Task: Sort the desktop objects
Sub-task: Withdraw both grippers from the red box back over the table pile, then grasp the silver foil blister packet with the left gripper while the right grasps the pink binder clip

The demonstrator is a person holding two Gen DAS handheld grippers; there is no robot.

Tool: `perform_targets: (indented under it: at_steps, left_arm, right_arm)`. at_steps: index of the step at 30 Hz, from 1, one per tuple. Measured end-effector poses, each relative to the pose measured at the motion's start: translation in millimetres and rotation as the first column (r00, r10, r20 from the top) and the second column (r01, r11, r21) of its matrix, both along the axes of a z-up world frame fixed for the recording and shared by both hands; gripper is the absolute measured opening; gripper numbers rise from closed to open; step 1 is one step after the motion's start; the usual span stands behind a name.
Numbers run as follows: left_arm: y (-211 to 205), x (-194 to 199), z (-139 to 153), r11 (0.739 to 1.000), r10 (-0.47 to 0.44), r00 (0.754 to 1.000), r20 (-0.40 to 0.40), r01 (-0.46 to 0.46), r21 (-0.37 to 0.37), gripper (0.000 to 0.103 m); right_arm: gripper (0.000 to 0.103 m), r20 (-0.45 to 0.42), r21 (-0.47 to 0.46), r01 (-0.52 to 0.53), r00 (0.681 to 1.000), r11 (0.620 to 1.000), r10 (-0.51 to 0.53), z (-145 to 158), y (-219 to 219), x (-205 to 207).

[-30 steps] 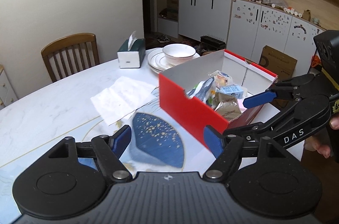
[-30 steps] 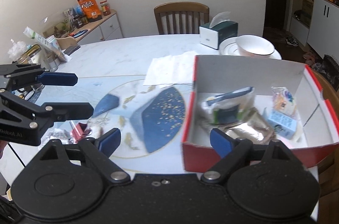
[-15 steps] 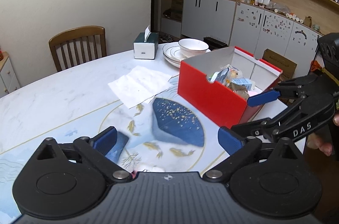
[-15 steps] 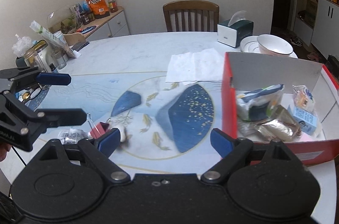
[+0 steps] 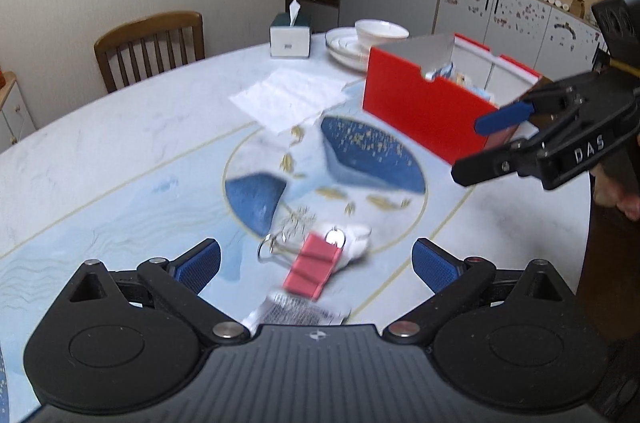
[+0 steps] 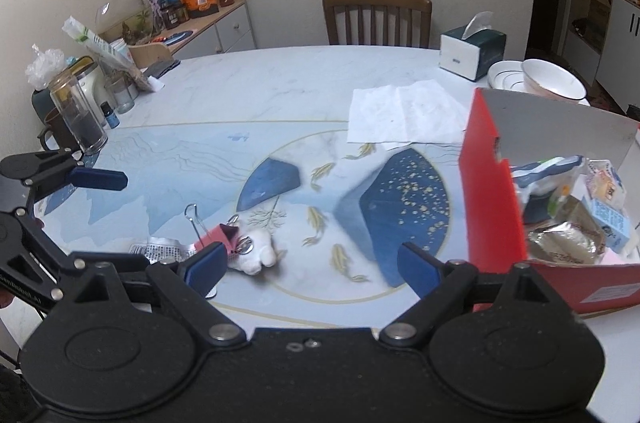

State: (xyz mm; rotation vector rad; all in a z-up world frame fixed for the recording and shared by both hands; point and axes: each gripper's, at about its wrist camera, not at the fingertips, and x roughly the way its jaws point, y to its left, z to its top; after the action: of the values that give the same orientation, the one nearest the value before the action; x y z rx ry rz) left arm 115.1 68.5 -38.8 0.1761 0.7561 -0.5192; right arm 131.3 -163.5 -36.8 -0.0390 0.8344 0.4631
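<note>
A pink binder clip (image 5: 312,271) (image 6: 218,237) lies near the table's front edge. It sits between a small white plush toy (image 5: 356,243) (image 6: 256,251) and a crumpled foil pack (image 5: 296,311) (image 6: 160,249). My left gripper (image 5: 316,265) (image 6: 116,219) hovers over this pile, open wide, with nothing between its pads. My right gripper (image 6: 314,263) (image 5: 480,143) hangs open just right of the pile and holds nothing. The red box (image 5: 420,111) (image 6: 492,207), with snack packets inside, stands at the right.
A white paper napkin (image 6: 404,113) lies mid-table. Behind it are a tissue box (image 6: 472,53) and a bowl on plates (image 6: 552,83). Glass jars (image 6: 78,115) crowd the left edge. A wooden chair (image 5: 150,43) stands at the far side.
Both grippers have drawn back from the red box toward the clip pile near the front edge. The left jaws have spread wider. The box now sits farther off to the right.
</note>
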Motion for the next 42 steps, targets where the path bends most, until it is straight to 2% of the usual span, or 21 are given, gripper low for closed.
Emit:
perform_targets:
  at_steps: [10, 21, 28, 34, 36, 42]
  left_arm:
    - [12.3, 0.0, -28.9, 0.997, -0.066, 0.997, -0.04, 0.067, 0.045, 0.102]
    - [8.6, 0.0, -51.4, 0.984, -0.121, 0.993, -0.016, 0.122, 0.131, 0.102]
    - [8.9, 1.9, -58.2, 0.984, -0.115, 0.993, -0.011, 0.115, 0.139, 0.102]
    - [10.8, 1.7, -63.1, 0.985, -0.104, 0.995, -0.008, 0.104, 0.136, 0.101]
    - [11.4, 1.6, -65.0, 0.986, -0.105, 0.994, -0.011, 0.105, 0.133, 0.099]
    - [11.3, 1.4, -67.8, 0.987, -0.101, 0.995, -0.01, 0.101, 0.126, 0.091]
  right_arm:
    - [0.092, -0.046, -0.036, -0.048, 0.998, 0.998, 0.047, -19.0, 34.3, 7.0]
    - [0.091, -0.066, -0.082, -0.134, 0.989, 0.988, 0.128, -30.1, 69.7, 19.3]
    - [0.089, -0.069, -0.094, -0.172, 0.984, 0.981, 0.166, -33.0, 93.1, 27.8]
    - [0.085, -0.065, -0.129, -0.19, 0.981, 0.973, 0.183, -40.9, 117.1, 28.9]
    - [0.076, -0.065, -0.151, -0.195, 0.98, 0.969, 0.187, -45.4, 125.1, 29.3]
    - [0.066, -0.082, -0.211, -0.193, 0.98, 0.958, 0.18, -59.4, 140.3, 28.6]
